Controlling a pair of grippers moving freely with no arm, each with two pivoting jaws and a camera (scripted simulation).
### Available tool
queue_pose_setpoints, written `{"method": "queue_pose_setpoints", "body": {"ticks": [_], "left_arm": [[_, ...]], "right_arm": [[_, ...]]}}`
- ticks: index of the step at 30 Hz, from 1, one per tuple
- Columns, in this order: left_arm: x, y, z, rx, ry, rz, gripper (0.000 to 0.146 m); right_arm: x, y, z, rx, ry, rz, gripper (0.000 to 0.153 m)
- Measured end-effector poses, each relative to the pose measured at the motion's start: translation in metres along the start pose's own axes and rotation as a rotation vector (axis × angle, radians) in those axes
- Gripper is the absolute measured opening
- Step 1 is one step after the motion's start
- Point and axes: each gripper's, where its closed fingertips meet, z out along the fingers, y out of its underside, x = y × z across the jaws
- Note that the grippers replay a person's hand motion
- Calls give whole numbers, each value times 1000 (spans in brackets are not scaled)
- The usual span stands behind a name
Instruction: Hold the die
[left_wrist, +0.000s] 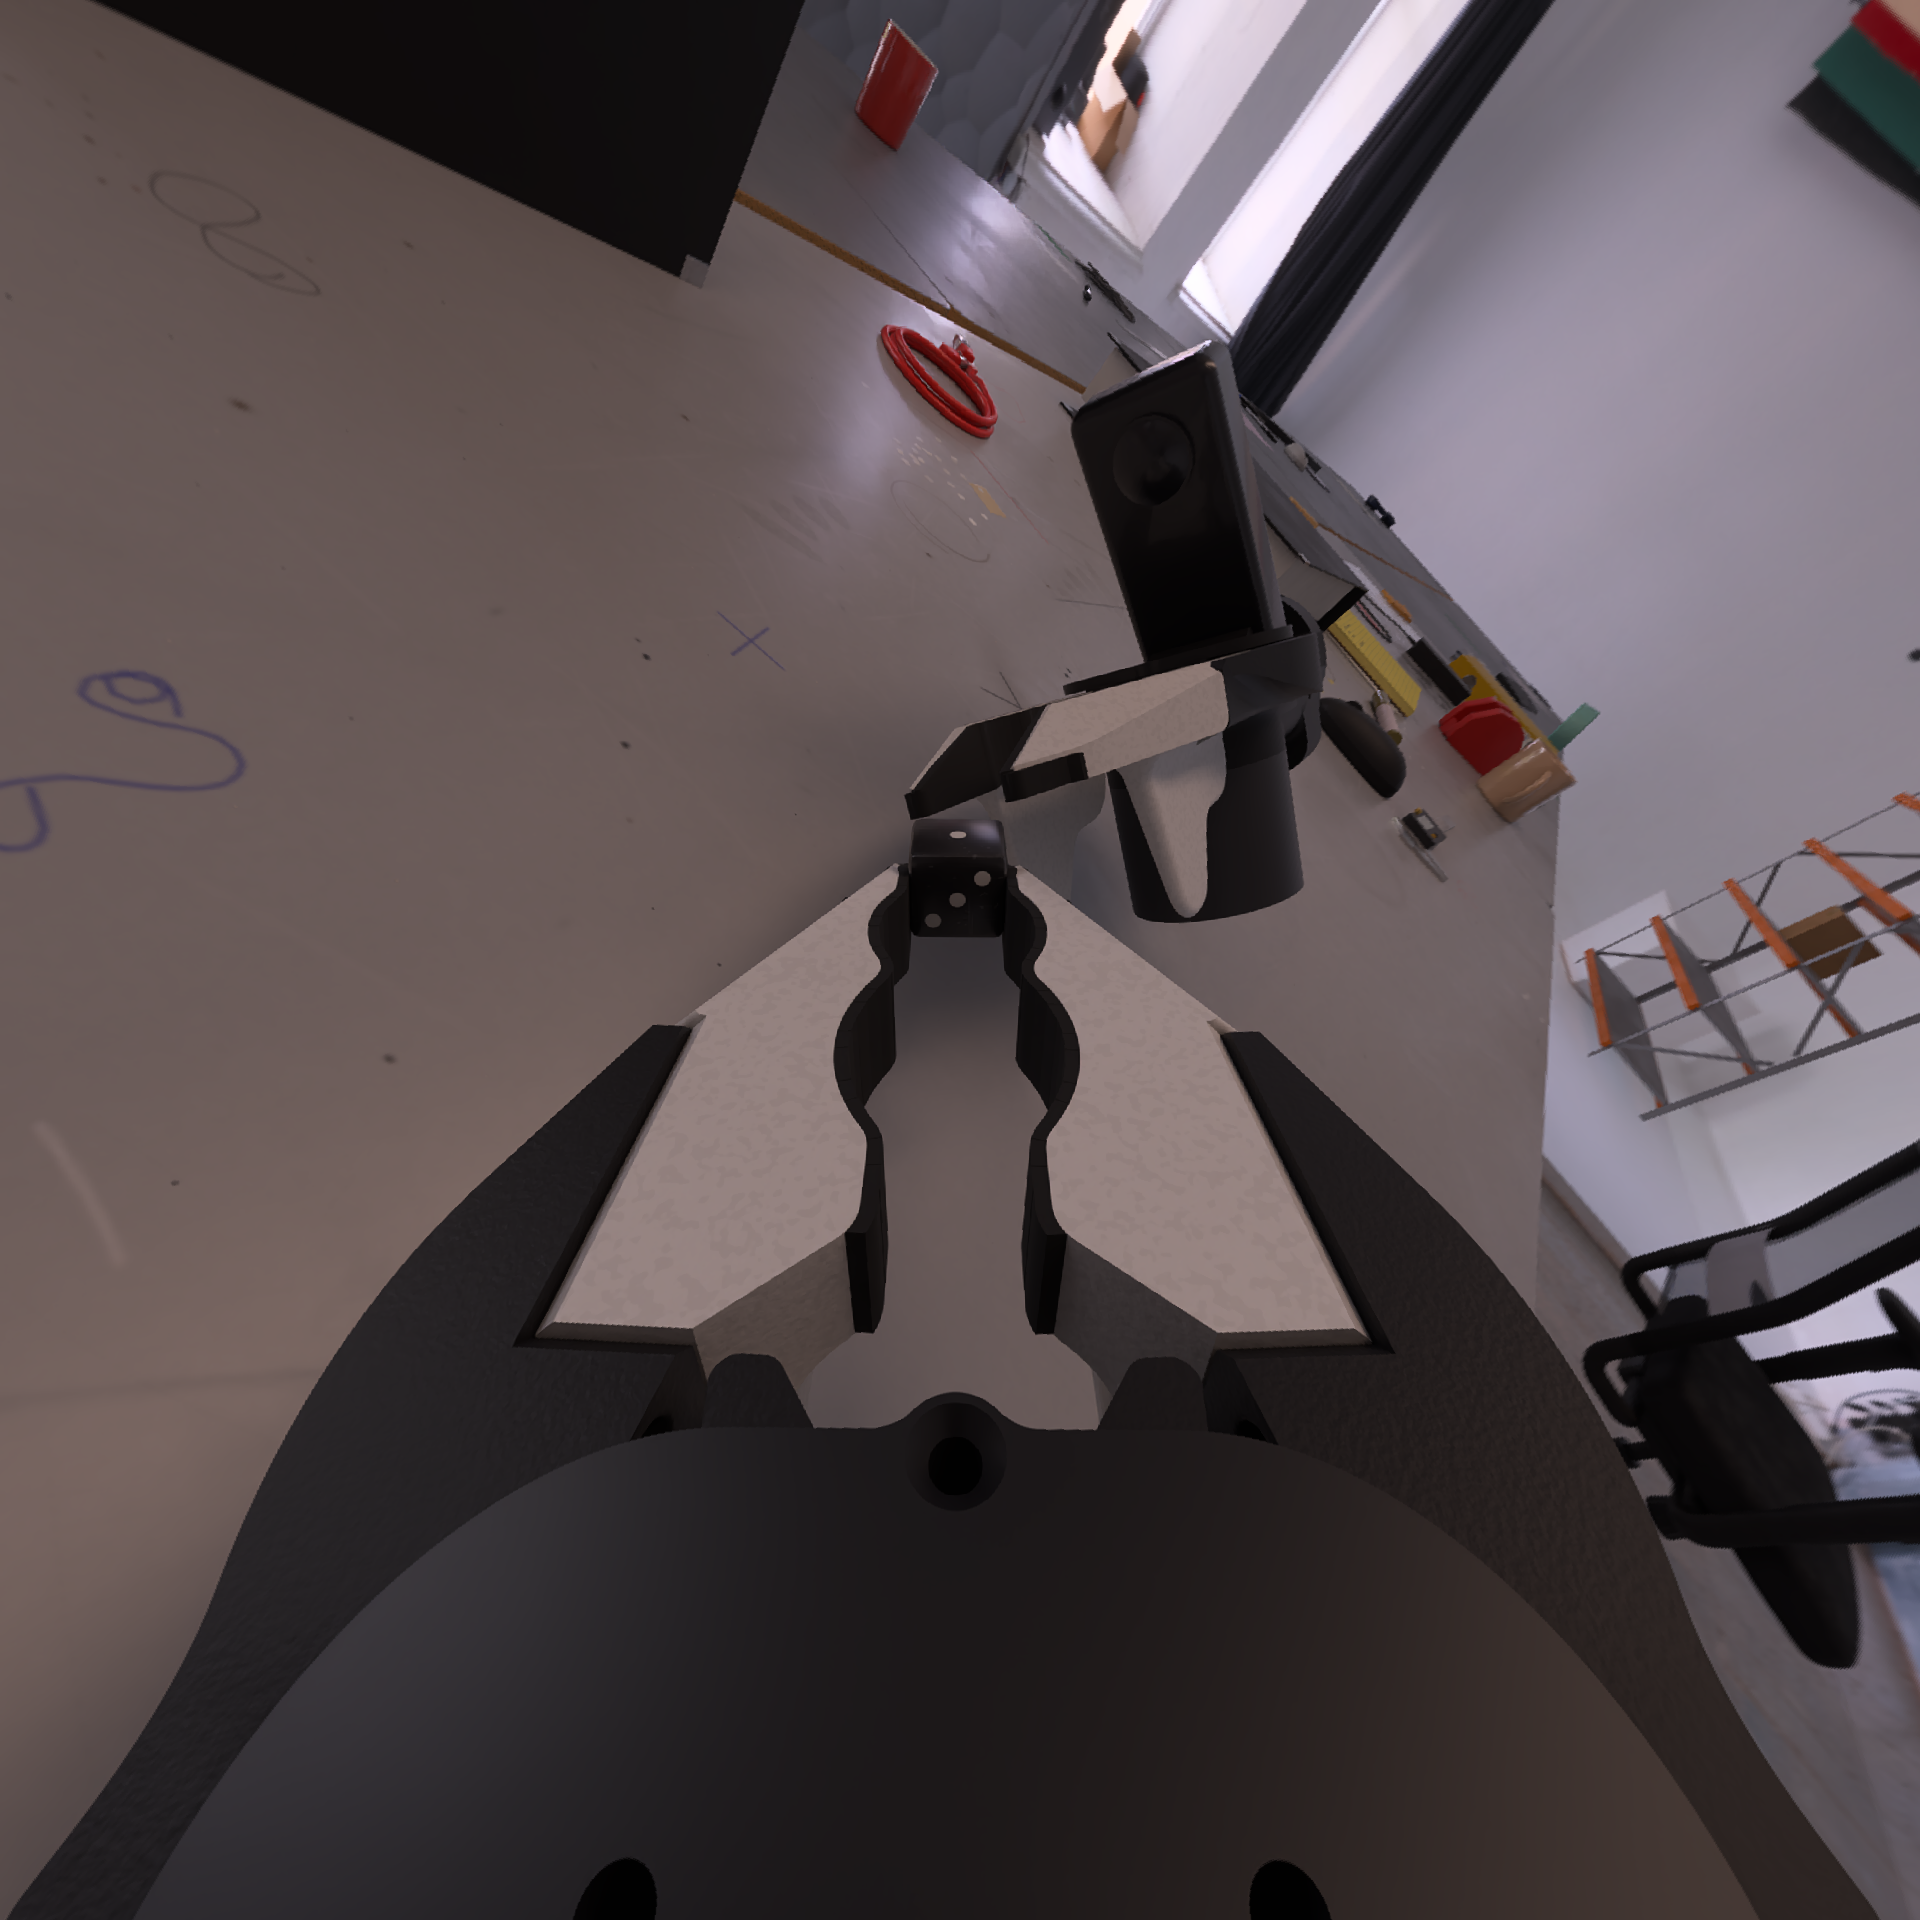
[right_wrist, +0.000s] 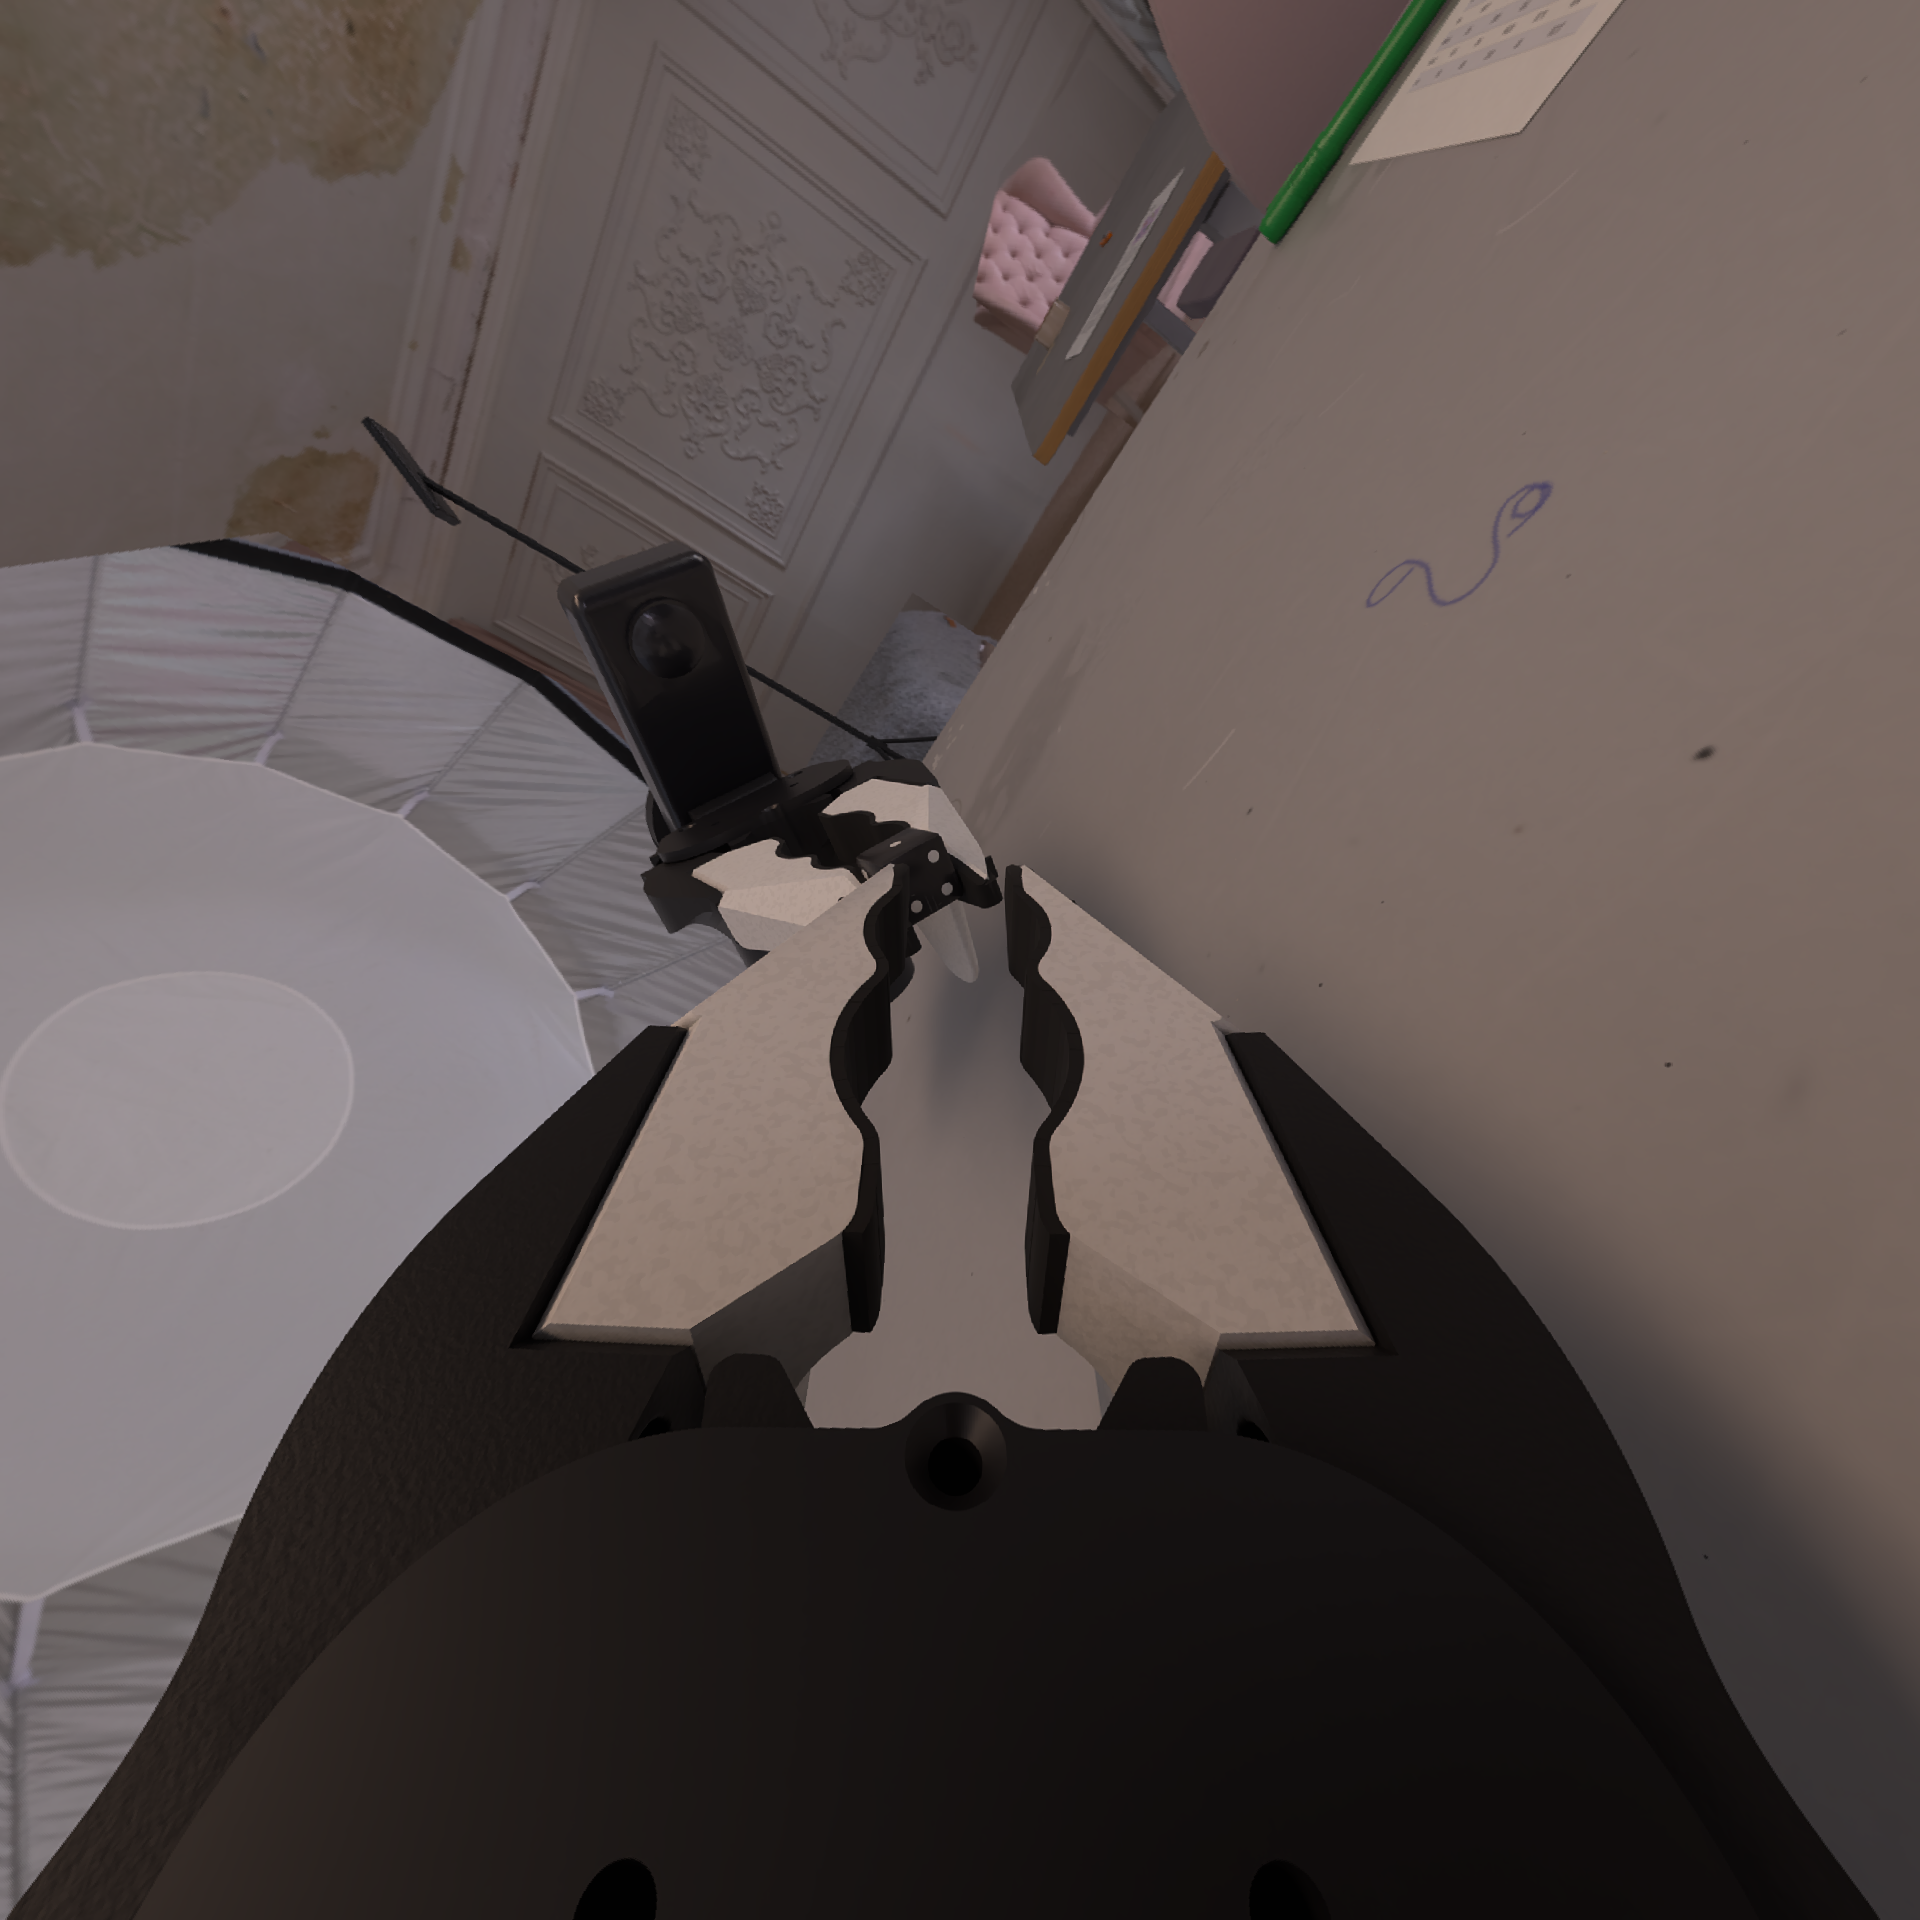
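The die (left_wrist: 956, 904) is black with white pips. My left gripper (left_wrist: 957, 878) is shut on it, one fingertip on each side. My right gripper (left_wrist: 951, 779) reaches in from the right, and its fingertips sit just past the die's far face. In the right wrist view, the right gripper (right_wrist: 954, 878) is open a die's width, with nothing between its pads. There the die (right_wrist: 935, 883) shows just beyond its left fingertip, held by the left gripper's white fingers (right_wrist: 790, 883). I cannot tell whether the die touches the table (left_wrist: 416, 623).
The table has pen scribbles, a red cable coil (left_wrist: 940, 379), a red box (left_wrist: 896, 83), a black panel (left_wrist: 468, 104) and small clutter (left_wrist: 1496, 738) at its far end. A black chair (left_wrist: 1745, 1455) stands beside it. A white softbox (right_wrist: 208, 1039), a green rod (right_wrist: 1340, 125) and a paper sheet (right_wrist: 1496, 62) show in the right wrist view.
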Motion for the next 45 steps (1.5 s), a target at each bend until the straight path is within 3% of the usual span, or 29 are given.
{"method": "queue_pose_setpoints", "body": {"ticks": [8, 19, 38, 45], "left_arm": [[-1, 0, 1, -3, 8, -66, 16], [2, 1, 2, -10, 5, 51, 16], [7, 0, 0, 48, 106, 55, 16], [6, 2, -1, 48, 116, 71, 16]], "right_arm": [[2, 0, 2, -22, 45, -21, 20], [1, 0, 1, -26, -4, 34, 19], [-3, -1, 0, 27, -97, 156, 17], [-3, 0, 1, 11, -72, 111, 16]]}}
